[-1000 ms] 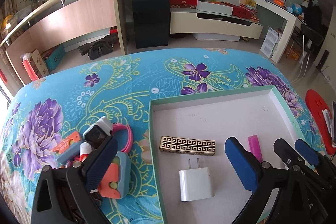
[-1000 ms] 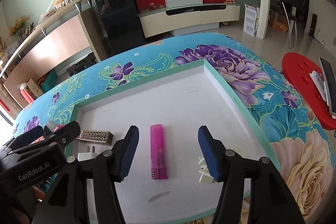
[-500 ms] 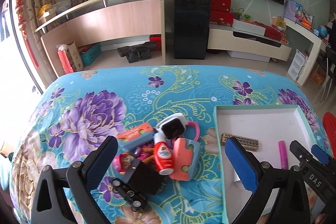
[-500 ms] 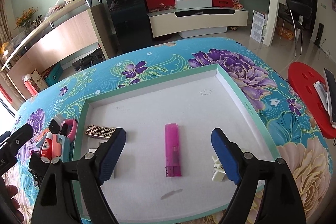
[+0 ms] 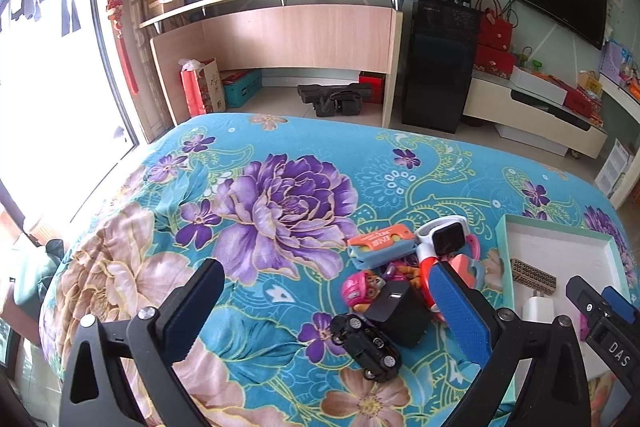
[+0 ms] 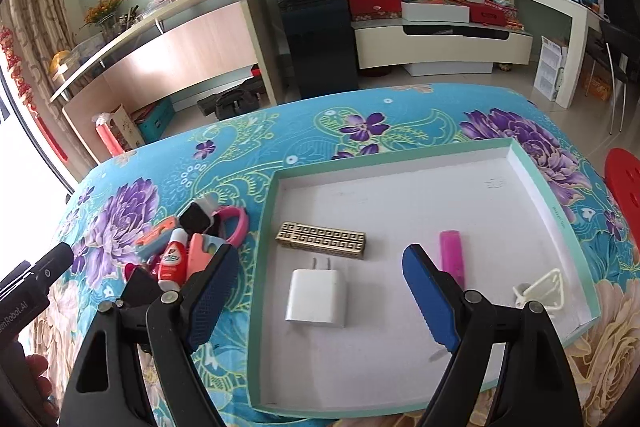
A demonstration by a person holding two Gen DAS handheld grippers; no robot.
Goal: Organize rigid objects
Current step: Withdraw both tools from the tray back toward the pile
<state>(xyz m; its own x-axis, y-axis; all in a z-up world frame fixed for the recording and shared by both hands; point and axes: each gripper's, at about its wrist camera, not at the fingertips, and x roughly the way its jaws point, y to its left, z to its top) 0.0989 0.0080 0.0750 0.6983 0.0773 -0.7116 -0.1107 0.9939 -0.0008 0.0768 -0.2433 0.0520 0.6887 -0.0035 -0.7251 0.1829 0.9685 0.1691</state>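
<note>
White charger [image 6: 317, 297] between spread right fingers [image 6: 430, 301], untouched, inside tray [image 6: 558, 223]

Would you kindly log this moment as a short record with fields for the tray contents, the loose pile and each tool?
tray: white, teal rim, on floral cloth
in tray: gold patterned box; white charger; pink lighter; white clip
loose pile, left of tray: smartwatch, black charger, toy car, red-capped tube
left tool: open, empty
right tool: open, empty, jaws just widened
</note>
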